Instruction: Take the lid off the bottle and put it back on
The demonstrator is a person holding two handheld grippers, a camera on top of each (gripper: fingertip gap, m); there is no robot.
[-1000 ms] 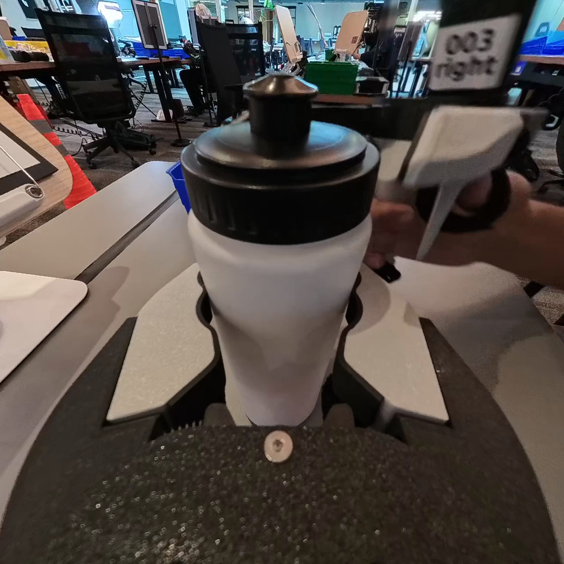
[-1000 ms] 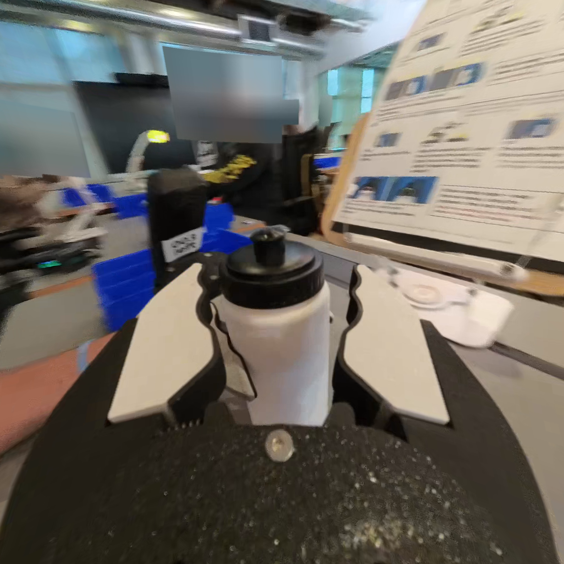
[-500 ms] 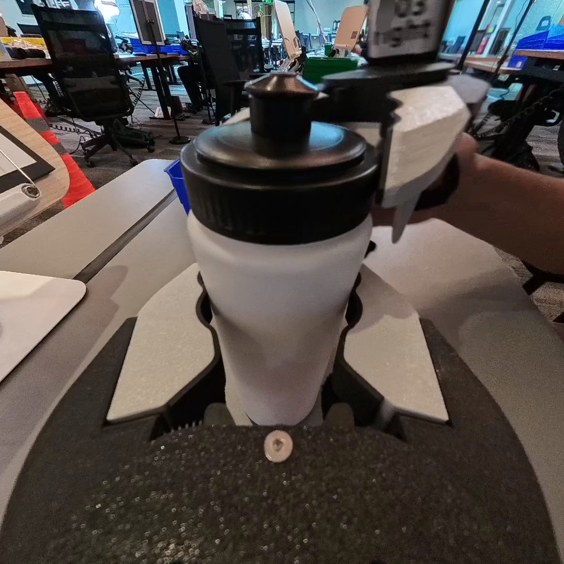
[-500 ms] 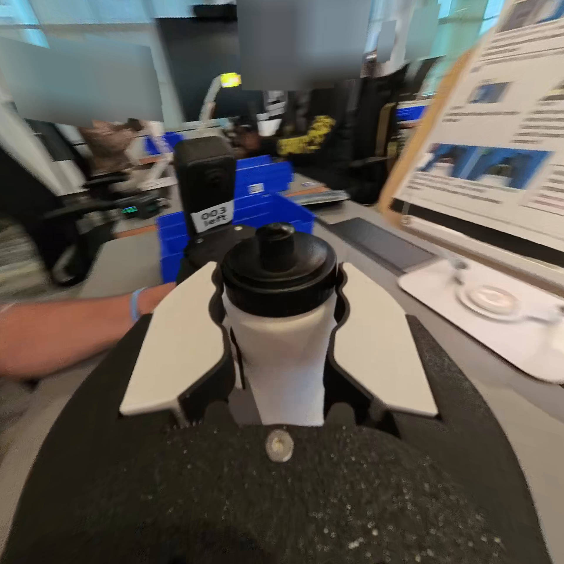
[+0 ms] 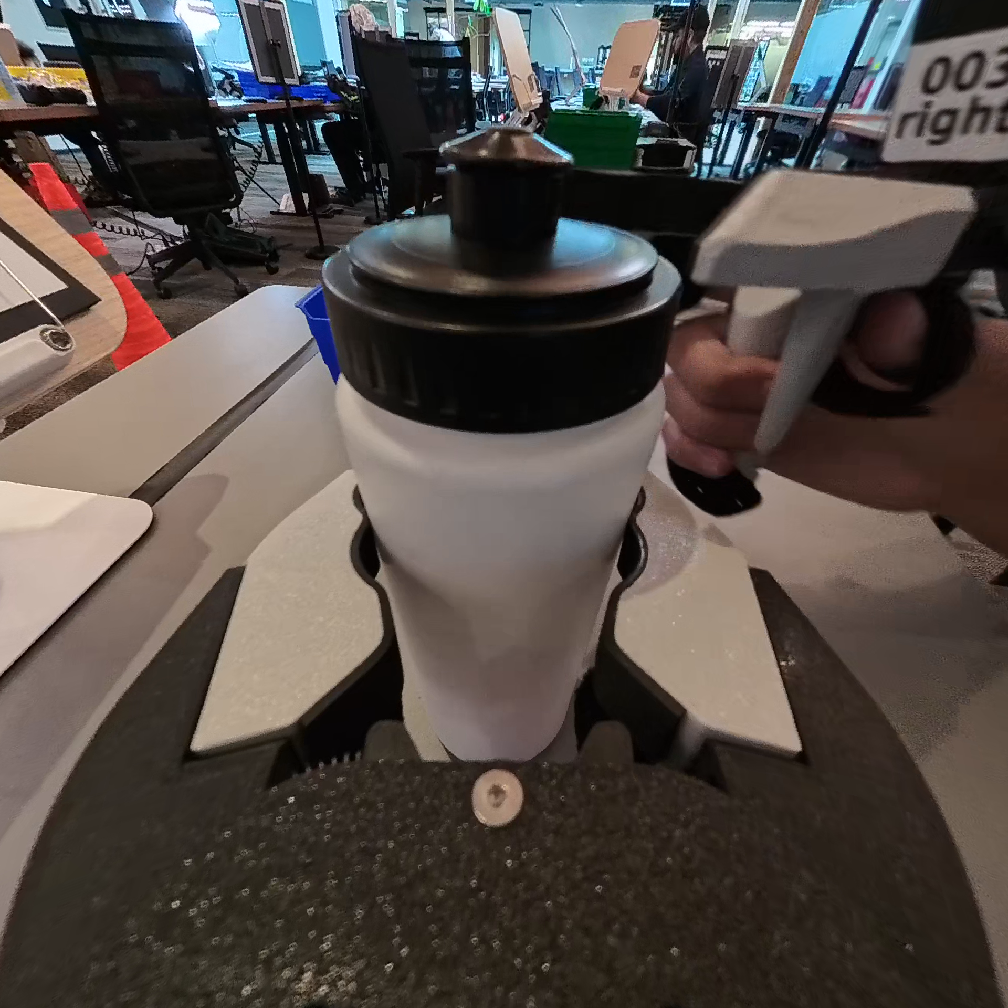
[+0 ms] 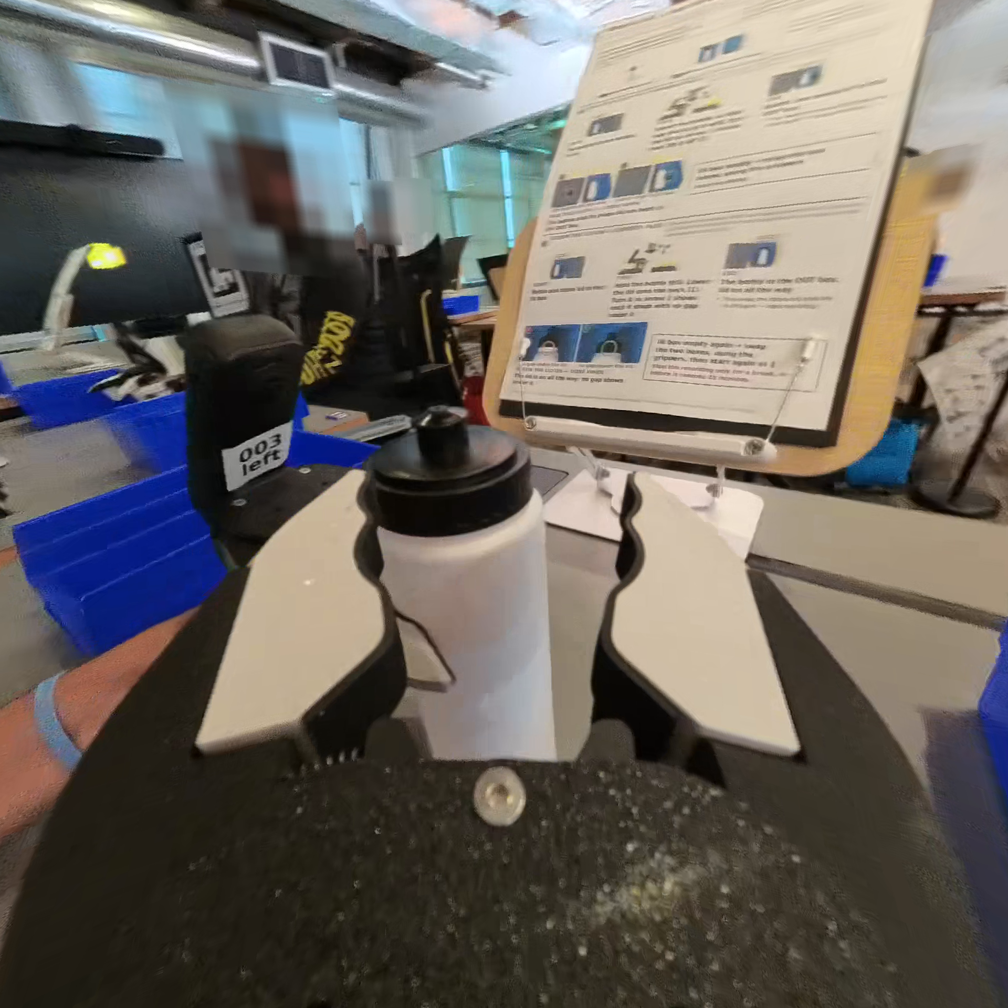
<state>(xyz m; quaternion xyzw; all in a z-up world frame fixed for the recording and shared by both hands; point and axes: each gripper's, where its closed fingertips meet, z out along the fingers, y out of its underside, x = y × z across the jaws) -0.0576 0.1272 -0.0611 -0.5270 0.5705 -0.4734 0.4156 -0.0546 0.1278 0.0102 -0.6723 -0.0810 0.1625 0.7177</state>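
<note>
step: grip lid | bottle [image 5: 499, 523] frame centre, clamped at the body by left gripper [image 5: 499, 551] | right gripper [image 6: 493, 523] apart, a gap showing beside the lid [image 6: 447, 480] | advice: centre both pads on the ribbed rim before squeezing.

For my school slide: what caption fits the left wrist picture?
Left gripper holds a white bottle, black lid on, as the right gripper waits beside it.

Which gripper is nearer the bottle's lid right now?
Left. The left gripper has the white bottle between its jaws, directly below the black lid. The right gripper stands back from the lid, jaws open, with a gap on its right side.
</note>
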